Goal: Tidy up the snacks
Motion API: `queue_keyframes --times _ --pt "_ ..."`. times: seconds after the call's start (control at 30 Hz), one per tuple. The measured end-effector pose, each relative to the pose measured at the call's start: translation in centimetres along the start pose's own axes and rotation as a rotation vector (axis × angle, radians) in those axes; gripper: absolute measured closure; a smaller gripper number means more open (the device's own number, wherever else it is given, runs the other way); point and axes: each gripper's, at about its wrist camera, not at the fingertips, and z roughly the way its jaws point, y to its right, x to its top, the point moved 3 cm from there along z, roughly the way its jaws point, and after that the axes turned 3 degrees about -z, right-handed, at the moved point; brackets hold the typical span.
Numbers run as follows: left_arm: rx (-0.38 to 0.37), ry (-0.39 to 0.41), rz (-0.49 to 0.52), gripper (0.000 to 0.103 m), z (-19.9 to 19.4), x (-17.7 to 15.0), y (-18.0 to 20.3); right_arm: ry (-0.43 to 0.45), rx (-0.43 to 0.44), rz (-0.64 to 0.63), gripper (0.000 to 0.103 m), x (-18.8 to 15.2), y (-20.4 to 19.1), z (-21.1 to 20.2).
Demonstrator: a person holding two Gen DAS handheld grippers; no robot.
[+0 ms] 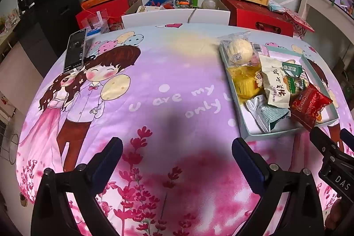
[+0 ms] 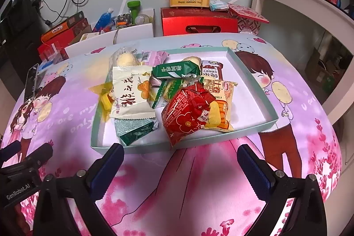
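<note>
1. Your left gripper [image 1: 177, 158] is held over the printed cloth [image 1: 154, 72]. Its fingers are spread wide and grip nothing.
2. A phone [image 1: 75, 51] lies on the cloth at the far left, well apart from the snacks.
3. The tray [image 2: 250, 90], a shallow pale-green box with a white floor, sits on the cloth to the right of your left gripper and directly ahead of your right gripper.
4. Contents at the tray's left side: a round pastry in a clear bag [image 2: 125, 58] at the far corner, a yellow packet [image 2: 104, 95] partly over the left wall, a cream packet [image 2: 130, 94] on top, and a green-and-silver packet [image 2: 135, 131] at the near wall.
5. Contents at the tray's centre: a green packet [image 2: 177, 70] and a red packet [image 2: 188, 114] that overhangs the near wall, lying on an orange packet [image 2: 223, 94].
6. The right part of the tray floor is bare.
7. Your right gripper [image 2: 180, 167] is held just short of the tray's near wall. Its fingers are spread wide and grip nothing.
</note>
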Motion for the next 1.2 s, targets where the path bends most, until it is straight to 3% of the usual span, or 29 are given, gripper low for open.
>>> queue_keyframes --times 1.2 --pt "0.035 -0.020 0.026 0.004 0.86 0.03 -0.04 -0.017 0.003 -0.038 0.000 -0.01 -0.71 0.36"
